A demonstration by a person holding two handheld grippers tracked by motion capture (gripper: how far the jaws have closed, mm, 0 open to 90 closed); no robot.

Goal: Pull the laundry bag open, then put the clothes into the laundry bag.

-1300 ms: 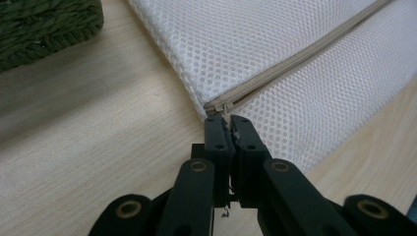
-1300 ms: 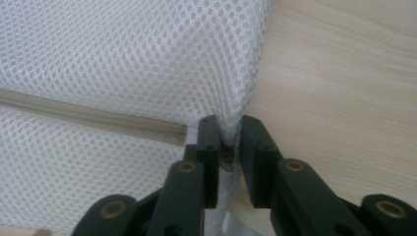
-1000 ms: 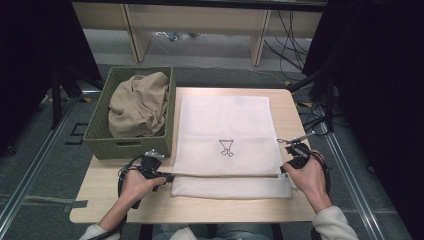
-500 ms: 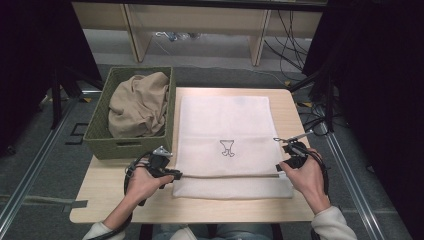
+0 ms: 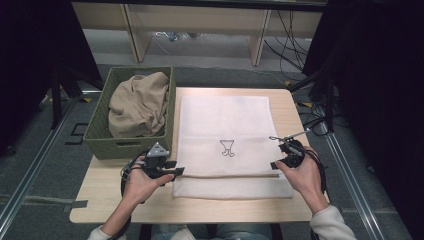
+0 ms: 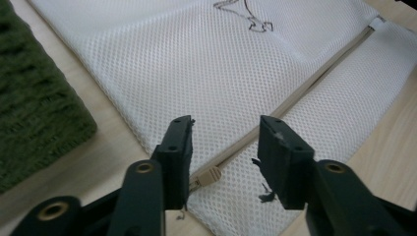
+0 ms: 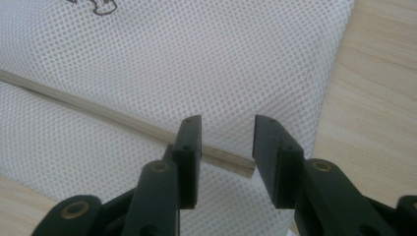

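A white mesh laundry bag [image 5: 225, 135] lies flat on the wooden table [image 5: 125, 205], with a beige zipper [image 6: 295, 98] running across its near part. My left gripper [image 5: 176, 171] hovers at the bag's left edge. Its jaws [image 6: 223, 130] have just been opening and stand apart over the zipper pull [image 6: 209, 174] without pressing it. My right gripper [image 5: 276, 164] is at the bag's right edge. Its jaws [image 7: 226, 130] have also just been opening, and they straddle the zipper's end [image 7: 236, 164] with nothing gripped.
A green woven basket [image 5: 97, 140] holding a crumpled beige cloth [image 5: 137, 102] stands on the table's left side, close beside the bag and my left hand. Bare wood [image 7: 378, 88] borders the bag on the right. Cables trail off the table's right side [image 5: 320, 125].
My left hand has shifted a little to the right and upward at the bag's left edge. The right hand has stayed in place.
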